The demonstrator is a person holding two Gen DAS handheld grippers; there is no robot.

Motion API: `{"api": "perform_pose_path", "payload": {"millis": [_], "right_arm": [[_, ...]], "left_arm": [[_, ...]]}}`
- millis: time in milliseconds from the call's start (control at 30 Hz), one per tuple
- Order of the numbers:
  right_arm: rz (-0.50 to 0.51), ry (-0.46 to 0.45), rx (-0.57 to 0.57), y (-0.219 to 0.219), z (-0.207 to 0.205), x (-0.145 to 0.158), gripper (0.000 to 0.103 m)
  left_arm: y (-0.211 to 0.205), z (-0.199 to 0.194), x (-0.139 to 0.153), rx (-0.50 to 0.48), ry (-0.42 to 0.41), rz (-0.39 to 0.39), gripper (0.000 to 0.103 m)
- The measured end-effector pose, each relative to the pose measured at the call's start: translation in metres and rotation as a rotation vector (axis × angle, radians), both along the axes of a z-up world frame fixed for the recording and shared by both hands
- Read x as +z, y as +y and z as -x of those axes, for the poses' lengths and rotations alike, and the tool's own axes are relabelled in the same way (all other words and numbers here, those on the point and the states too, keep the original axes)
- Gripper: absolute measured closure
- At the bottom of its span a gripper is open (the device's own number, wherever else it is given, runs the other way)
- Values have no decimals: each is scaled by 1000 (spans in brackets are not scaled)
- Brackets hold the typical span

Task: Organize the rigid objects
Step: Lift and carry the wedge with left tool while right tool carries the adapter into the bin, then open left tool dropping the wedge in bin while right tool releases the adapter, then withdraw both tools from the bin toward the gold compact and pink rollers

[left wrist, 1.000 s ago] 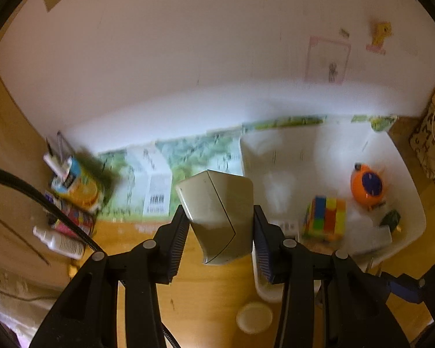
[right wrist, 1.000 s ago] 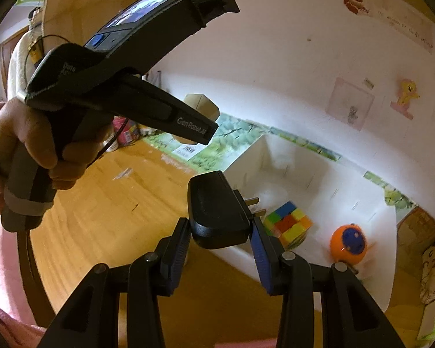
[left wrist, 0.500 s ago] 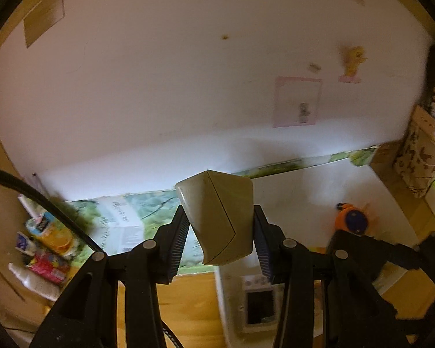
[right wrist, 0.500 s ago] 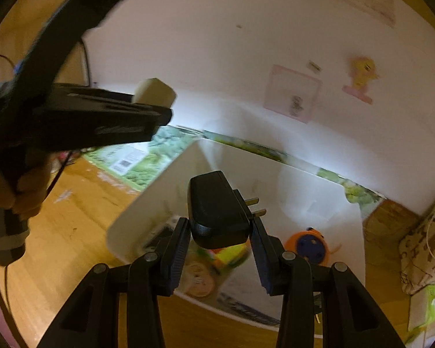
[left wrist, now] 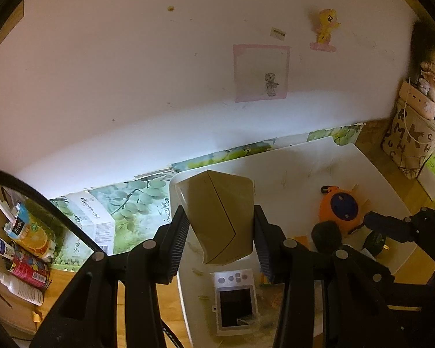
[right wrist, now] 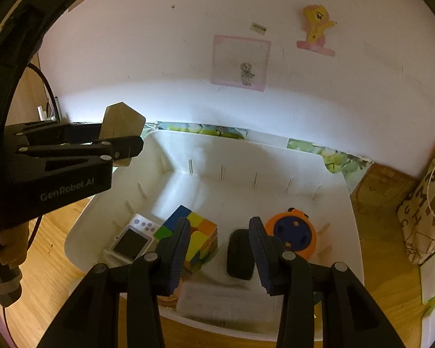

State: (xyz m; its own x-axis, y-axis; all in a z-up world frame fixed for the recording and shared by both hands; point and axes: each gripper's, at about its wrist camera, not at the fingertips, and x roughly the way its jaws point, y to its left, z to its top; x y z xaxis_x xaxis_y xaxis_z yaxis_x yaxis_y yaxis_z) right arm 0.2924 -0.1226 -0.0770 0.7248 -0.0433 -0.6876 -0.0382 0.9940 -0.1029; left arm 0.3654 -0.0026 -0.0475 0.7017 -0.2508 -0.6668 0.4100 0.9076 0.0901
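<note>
The beige block (left wrist: 220, 217), a plain tan faceted piece with a seam line across its face, is clamped between the fingers of the left gripper (left wrist: 220, 243), held in the air above the near-left corner of the white bin (right wrist: 275, 156); its long axis runs along the fingers, narrower end toward the camera and broader end pointing away toward the wall. The right gripper (right wrist: 219, 249) hangs with its jaws apart and holding nothing, over the bin, where a black adapter (right wrist: 240, 255) lies between a colour cube (right wrist: 198, 237) and an orange round toy (right wrist: 293, 232), with a small white camera (right wrist: 132, 240) at the left.
</note>
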Motion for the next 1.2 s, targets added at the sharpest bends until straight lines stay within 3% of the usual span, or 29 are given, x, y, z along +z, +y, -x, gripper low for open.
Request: {"api": "perform_pose_path", "payload": {"millis": [400,467,533,600,800,1200], "right_arm": [[-59,13,-8,-8,1,2,61],[-71,12,-14,-10,3,5,61],[-84,14,-21,-13,5,7,60],[-98,12,-30,-15,7,10,60],[-150,-2,-45,-24,16,20,43],[-196,-48,-59,-22,48,49,32]], "left_arm": [[2,2,7,2,14,10,55],[3,3,10,3,18,21,49],[4,5,15,13,4,30,34],[6,9,22,17,-19,39,29],[13,20,38,16,-59,30,22],[38,58,65,51,-124,23,21]]}}
